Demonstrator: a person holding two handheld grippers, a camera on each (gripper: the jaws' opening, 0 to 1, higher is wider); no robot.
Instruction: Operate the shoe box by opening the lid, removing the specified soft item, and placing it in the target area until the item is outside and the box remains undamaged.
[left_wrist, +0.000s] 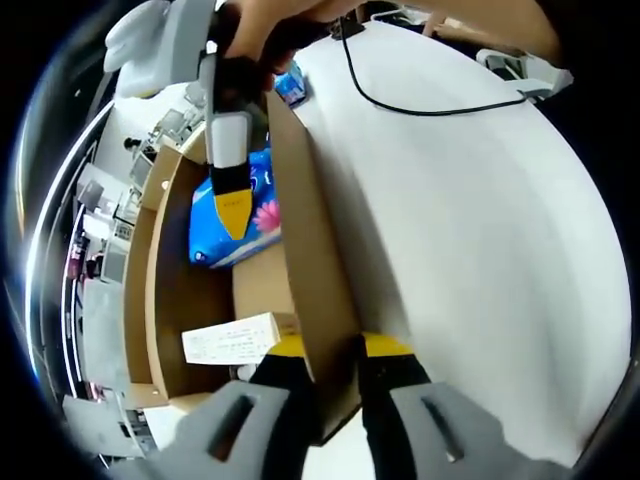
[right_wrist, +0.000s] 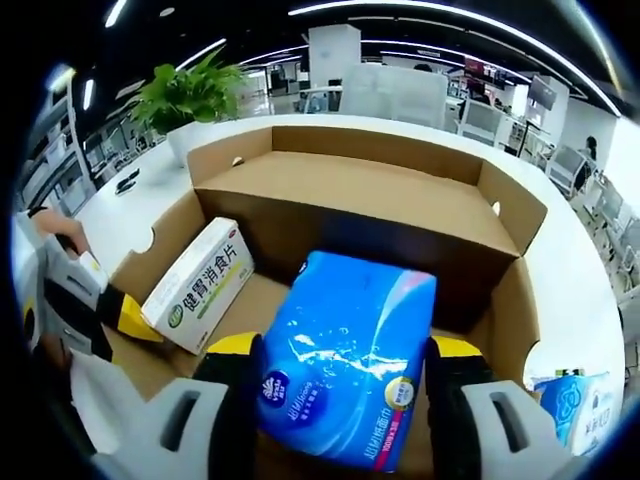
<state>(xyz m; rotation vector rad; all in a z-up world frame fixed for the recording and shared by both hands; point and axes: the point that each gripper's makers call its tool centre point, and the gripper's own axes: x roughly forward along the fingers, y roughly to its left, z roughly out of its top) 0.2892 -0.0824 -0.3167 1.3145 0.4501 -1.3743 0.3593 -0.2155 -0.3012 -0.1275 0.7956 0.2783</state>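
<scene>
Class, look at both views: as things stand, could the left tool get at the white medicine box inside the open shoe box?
Probably not yet. The left tool is clamped on the shoe box wall; it must let go first. The white medicine box lies uncovered beside the blue tissue pack.

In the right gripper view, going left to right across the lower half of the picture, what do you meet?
Left hand-held gripper at the box's side wall → white medicine box → blue tissue pack between the right hand-held gripper's jaws → cardboard box wall → second tissue pack outside on the table.

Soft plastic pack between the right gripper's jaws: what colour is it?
Glossy blue soft plastic pack, with white and pink at one corner; the right gripper view shows it best.
</scene>
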